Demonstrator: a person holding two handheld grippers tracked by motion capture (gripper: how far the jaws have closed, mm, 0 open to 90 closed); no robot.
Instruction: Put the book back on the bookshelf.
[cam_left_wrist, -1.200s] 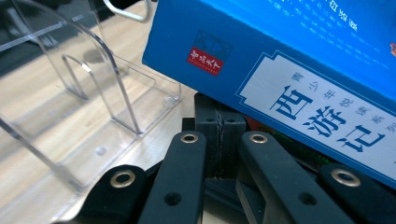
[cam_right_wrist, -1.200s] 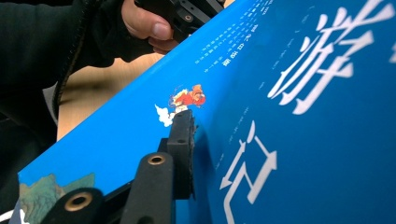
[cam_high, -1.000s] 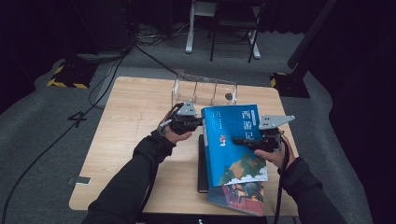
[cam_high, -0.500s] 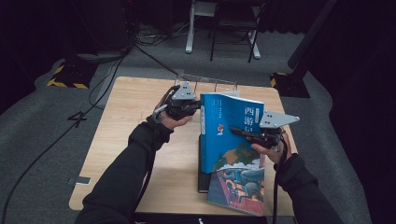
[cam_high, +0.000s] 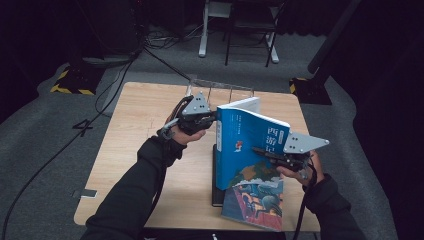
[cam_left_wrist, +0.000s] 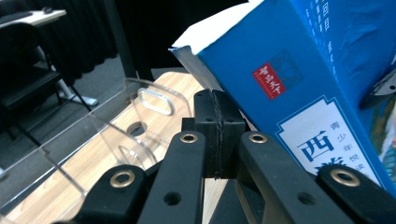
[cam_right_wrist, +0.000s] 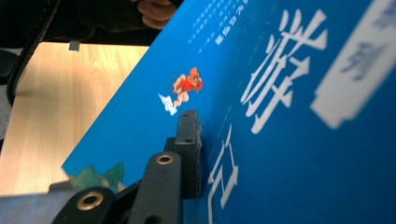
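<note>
Your right tongs (cam_high: 265, 152) clamp the blue book (cam_high: 250, 145), tilted up off the stack (cam_high: 252, 200). Your left tongs (cam_left_wrist: 215, 135) are clenched empty, beside its spine. Lift is done; judging by the layout, slotting it into the clear rack (cam_high: 220, 90) on the counter (cam_high: 135, 135) is left.

room dim, dark floor and backdrop; table (cam_high: 140, 130) lit evenly from overhead, shadows soft. book (cam_high: 250, 145) cover bright, saturated, no hard glare. right gripper view: cover's large lettering soft, out of focus close up. left gripper view: sharp on jaws, background chair slightly soft.
</note>
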